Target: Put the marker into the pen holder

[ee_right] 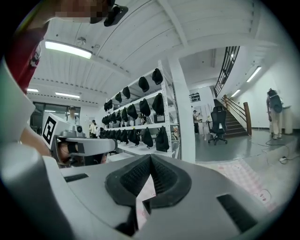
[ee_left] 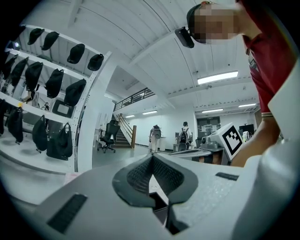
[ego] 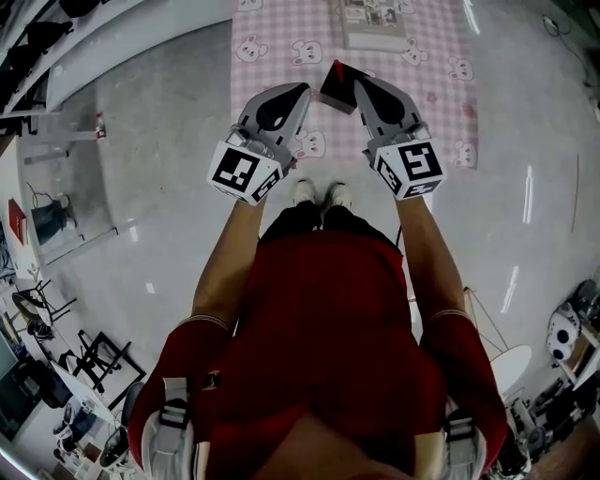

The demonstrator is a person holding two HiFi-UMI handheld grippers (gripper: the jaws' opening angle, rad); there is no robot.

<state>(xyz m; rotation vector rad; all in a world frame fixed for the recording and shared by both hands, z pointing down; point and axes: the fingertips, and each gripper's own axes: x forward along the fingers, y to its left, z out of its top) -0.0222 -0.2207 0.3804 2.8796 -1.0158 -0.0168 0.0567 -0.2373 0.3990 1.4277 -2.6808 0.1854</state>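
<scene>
**While both claws idle, no marker in sight**

Since the head view looks steeply down, it shows the person standing at the near edge of a pink checked mat (ego: 281,28) spread on the floor. The left gripper (ego: 302,90) and right gripper (ego: 360,84) are held out side by side, level with each other. A dark red box (ego: 335,86) sits on the mat and shows between the 2 tips, closer to the right one. It may be the pen holder, though that is only a guess. A pale sheet (ego: 373,21) lies farther along the mat. The marker cannot be found here, so neither its place nor its long axis can be read.

From the left gripper view, the left gripper (ee_left: 151,159) has its jaws pressed together at the tips with nothing between them. The camera aims across the room at shelves of bags (ee_left: 47,93), not down at the mat.

From the right gripper view, the right gripper (ee_right: 150,161) is likewise closed and empty, with a strip of mat low on the right.

Judging by this, everything lies ahead of and below both claws. The right one looks nearer the box.
</scene>
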